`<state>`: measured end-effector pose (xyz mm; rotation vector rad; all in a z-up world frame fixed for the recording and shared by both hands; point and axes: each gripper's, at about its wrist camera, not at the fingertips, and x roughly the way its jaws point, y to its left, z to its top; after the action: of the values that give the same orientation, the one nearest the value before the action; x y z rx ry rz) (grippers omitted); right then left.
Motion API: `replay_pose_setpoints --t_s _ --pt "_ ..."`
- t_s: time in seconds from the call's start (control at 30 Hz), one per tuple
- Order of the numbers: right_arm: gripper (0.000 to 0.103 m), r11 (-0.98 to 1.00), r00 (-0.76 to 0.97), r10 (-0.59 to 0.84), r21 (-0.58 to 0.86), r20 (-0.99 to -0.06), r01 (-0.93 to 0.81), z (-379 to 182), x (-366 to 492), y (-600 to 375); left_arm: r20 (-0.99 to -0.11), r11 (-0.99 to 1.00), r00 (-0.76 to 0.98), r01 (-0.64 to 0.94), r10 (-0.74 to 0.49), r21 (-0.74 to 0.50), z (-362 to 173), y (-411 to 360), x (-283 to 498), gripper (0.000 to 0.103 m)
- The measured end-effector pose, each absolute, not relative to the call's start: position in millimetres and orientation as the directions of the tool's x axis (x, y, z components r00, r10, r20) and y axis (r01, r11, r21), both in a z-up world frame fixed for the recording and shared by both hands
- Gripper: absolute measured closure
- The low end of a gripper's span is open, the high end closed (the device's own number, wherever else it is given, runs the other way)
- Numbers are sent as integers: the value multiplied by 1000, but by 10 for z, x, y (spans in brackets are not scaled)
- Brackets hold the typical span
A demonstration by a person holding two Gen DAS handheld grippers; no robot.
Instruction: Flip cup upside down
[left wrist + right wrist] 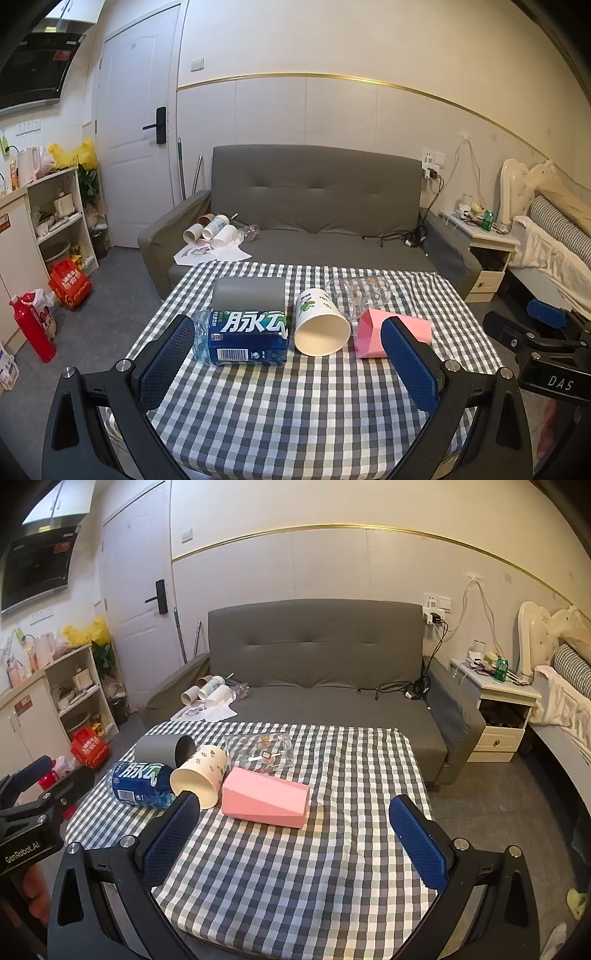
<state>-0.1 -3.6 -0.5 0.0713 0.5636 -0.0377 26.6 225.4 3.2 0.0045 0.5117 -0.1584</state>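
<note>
On the checked tablecloth (pixel 295 413) several cups lie on their sides in a cluster. A white paper cup (pixel 321 326) with green prints has its mouth toward me. A pink faceted cup (pixel 369 338) lies to its right, a grey cup (pixel 248 293) and a clear glass cup (pixel 358 291) behind. My left gripper (pixel 288 323) hangs open just short of the paper cup, holding nothing. In the right wrist view the pink cup (pixel 264 797) lies ahead, the paper cup (pixel 201 771) by the left fingertip. My right gripper (pixel 295 803) is open and empty.
A blue-labelled water bottle (pixel 243 339) lies left of the paper cup, touching it. A grey sofa (pixel 317 206) stands right behind the table with more paper cups (pixel 214 230) on its seat. A bedside cabinet (pixel 498 709) is at the right, shelves (pixel 59 218) at the left.
</note>
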Motion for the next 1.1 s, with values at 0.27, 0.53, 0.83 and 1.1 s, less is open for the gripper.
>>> replay_pose_setpoints --t_s 0.27,0.53,0.83,1.1 --pt "0 997 844 -19 50 -536 55 -9 -1 -29 -490 987 858 155 -154 -38 13 2255 269 0" --pt "0 997 843 -20 51 -538 56 -11 0 -32 -489 987 858 156 -155 -39 4 2257 274 0" --pt "0 997 842 -16 54 -539 53 -26 -9 -36 -491 986 856 163 -160 -37 -31 2241 267 0" --pt "0 997 841 -15 55 -541 53 -30 -5 -36 -493 986 855 161 -159 -39 -28 2242 267 0"
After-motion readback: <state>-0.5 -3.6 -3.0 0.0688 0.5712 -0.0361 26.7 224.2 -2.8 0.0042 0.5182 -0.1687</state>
